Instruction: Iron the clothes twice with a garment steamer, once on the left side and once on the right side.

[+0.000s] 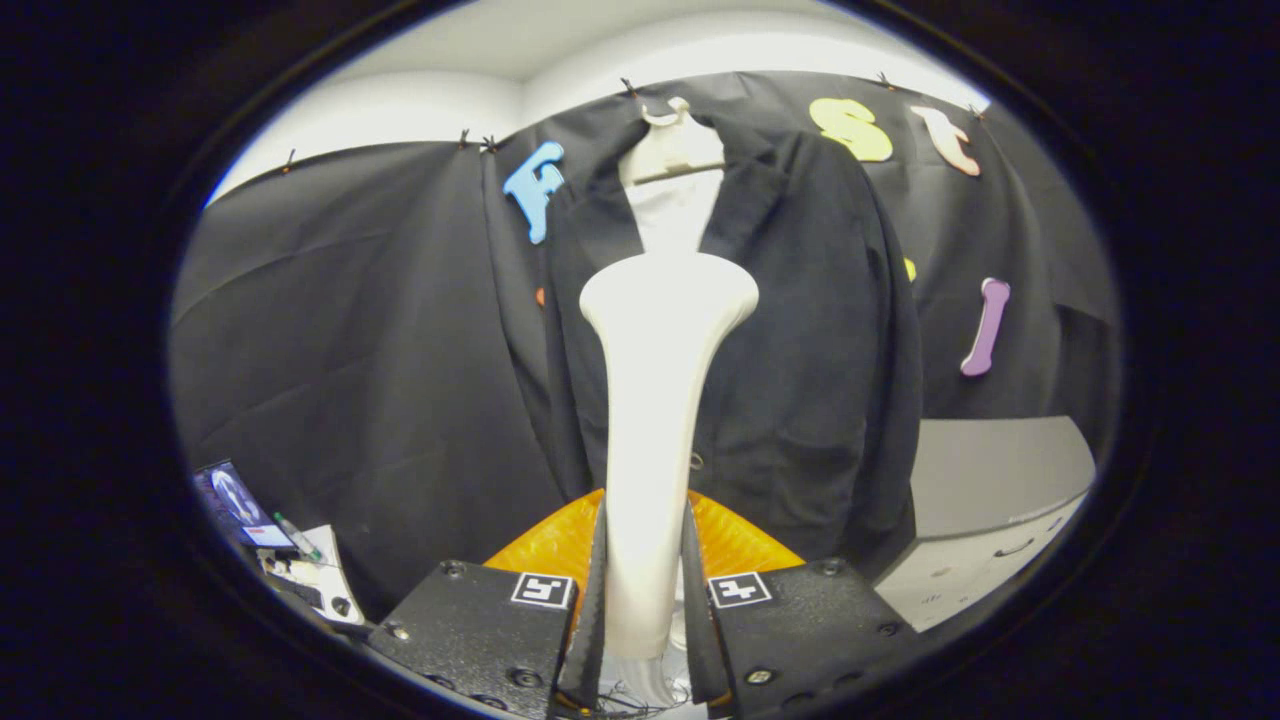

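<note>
Between the gripper's (645, 590) closed fingers stands the white plastic garment steamer (662, 400), aimed at the hanging black jacket (800, 350); next, seemingly, press its head along one side.

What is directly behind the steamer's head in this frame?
The hanging dark jacket on its hanger, a pale panel between the lapels. The steamer, clamped in the gripper jaws, covers the jacket's centre front, so the closure there is hidden.

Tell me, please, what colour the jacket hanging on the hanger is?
Black, seen in the gripper view: the jacket hangs beyond the steamer, on which the hand-held gripper is shut.
</note>
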{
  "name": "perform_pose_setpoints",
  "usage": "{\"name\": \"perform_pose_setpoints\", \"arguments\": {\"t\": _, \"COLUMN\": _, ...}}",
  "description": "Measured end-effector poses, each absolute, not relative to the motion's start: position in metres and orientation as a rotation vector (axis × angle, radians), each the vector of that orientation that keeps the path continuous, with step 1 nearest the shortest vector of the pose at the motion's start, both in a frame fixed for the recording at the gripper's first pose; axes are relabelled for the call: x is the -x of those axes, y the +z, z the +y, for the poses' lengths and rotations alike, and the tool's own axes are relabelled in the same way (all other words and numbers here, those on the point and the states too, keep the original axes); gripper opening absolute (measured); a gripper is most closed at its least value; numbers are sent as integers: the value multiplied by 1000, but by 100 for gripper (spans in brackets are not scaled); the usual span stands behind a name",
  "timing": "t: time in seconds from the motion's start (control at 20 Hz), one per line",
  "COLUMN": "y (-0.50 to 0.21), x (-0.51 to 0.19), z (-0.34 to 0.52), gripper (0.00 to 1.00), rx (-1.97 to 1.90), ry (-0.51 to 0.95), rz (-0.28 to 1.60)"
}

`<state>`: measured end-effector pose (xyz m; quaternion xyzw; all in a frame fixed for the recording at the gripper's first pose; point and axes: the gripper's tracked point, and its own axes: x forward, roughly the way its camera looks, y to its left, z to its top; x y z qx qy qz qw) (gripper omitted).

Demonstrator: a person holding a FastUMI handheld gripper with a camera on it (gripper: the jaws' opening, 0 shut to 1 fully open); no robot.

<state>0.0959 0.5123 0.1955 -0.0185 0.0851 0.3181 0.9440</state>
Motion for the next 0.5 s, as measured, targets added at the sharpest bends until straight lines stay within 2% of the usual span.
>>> {"name": "perform_pose_setpoints", "arguments": {"t": 0.2, "y": 239, "x": -90, "z": 556, "gripper": 36, "rx": 46, "ry": 672, "rz": 86}}
{"name": "perform_pose_setpoints", "arguments": {"t": 0.5, "y": 264, "x": -99, "z": 609, "gripper": 36, "rx": 81, "ry": 666, "rz": 33}}
